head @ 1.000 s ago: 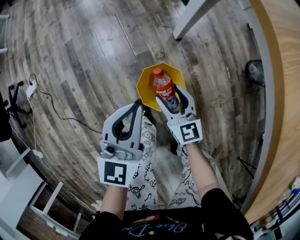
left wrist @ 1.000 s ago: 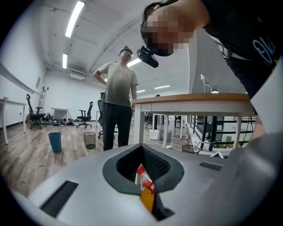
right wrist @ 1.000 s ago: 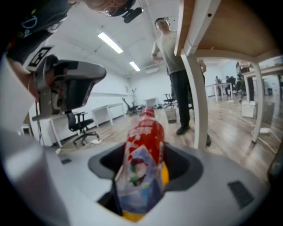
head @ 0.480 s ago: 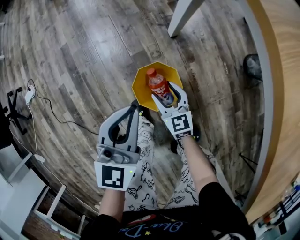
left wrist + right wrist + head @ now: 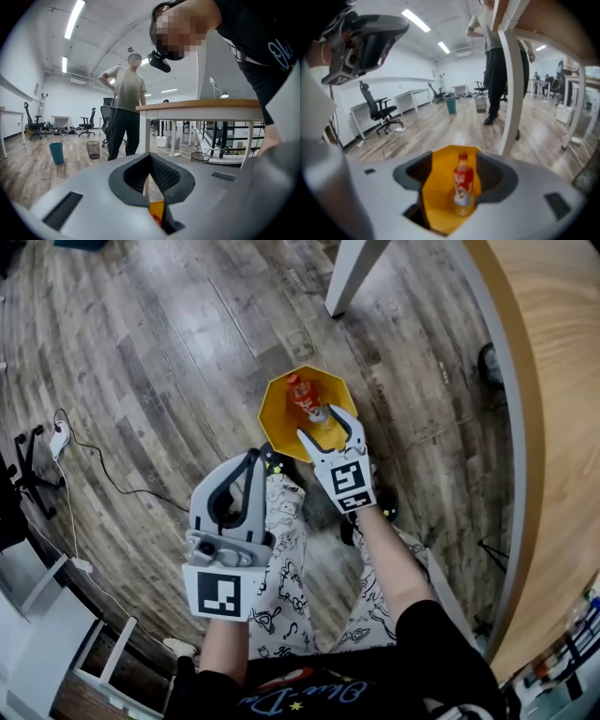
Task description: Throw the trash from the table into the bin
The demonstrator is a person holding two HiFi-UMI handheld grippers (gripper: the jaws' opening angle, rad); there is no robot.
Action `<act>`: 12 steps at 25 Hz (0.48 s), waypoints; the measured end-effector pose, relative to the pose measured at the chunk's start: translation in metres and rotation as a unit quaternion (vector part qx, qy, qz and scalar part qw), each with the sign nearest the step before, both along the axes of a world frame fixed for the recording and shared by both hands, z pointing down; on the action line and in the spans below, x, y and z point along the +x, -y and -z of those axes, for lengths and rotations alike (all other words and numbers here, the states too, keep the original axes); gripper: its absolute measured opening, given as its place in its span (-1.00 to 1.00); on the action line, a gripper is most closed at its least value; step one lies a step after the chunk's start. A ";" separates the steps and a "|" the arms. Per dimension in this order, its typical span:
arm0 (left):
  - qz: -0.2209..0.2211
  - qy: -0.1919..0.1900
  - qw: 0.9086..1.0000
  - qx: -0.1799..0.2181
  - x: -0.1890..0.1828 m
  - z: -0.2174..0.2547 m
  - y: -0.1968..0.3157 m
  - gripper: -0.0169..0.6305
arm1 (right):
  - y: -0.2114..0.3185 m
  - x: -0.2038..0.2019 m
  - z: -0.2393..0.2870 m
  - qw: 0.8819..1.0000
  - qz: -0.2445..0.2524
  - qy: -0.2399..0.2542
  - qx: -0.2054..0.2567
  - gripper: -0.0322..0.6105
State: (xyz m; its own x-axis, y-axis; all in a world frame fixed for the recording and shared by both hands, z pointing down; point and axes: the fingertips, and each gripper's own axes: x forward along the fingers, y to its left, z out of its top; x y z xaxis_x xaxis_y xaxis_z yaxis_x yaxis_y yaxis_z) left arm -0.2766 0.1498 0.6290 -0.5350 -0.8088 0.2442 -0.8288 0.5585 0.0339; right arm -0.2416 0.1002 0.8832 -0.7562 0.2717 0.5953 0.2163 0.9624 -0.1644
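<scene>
**Head view, with both gripper views.** The bin (image 5: 277, 418) is a yellow, many-sided bucket standing on the wooden floor (image 5: 141, 352). It sits at 12 o'clock from the feet of the person holding the tools. The bottle (image 5: 302, 397) has a red cap and a red label. It lies inside the bin with its cap toward 11 o'clock and its base toward 5 o'clock.

The right gripper (image 5: 325, 425) hangs over the bin's near rim, tilted downward, with its jaws spread wide. In the right gripper view the bottle shows in the gap between the jaws, against the yellow wall. It looks clear of both pads, though the picture is blurred there, so contact with the right-hand pad cannot be ruled out.

The left gripper (image 5: 253, 460) is at 8 o'clock from the bin, above the person's patterned trousers (image 5: 281, 559). Its jaws are clenched tip to tip with nothing between them. In the left gripper view a sliver of the yellow bin shows below the closed tips.

The table (image 5: 553, 381) runs down the 3 o'clock side of the head view, and one table leg (image 5: 352, 273) meets the floor at 12 o'clock beyond the bin. A cable (image 5: 103, 465) trails across the floor at 9 o'clock. In the left gripper view a bystander (image 5: 124, 112) stands beside the table with one hand on a hip.
</scene>
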 end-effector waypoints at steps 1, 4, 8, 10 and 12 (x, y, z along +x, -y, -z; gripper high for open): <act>0.000 0.000 1.000 0.000 0.001 0.001 0.001 -0.91 | 0.001 0.000 0.003 1.000 -0.003 0.001 -0.003 -0.03; -0.002 0.001 1.000 0.004 0.001 0.010 0.004 -0.91 | 0.005 -0.001 0.018 1.000 -0.016 0.012 -0.007 -0.03; -0.008 0.009 1.000 0.006 0.000 0.025 0.010 -0.91 | 0.010 -0.003 0.042 0.999 -0.019 0.029 -0.010 -0.03; -0.008 0.015 1.000 0.004 -0.001 0.030 0.012 -0.91 | 0.013 -0.004 0.058 0.999 -0.021 0.042 -0.021 -0.03; -0.008 0.015 1.000 0.000 0.000 0.033 0.013 -0.91 | 0.015 -0.003 0.073 0.998 -0.022 0.054 -0.031 -0.03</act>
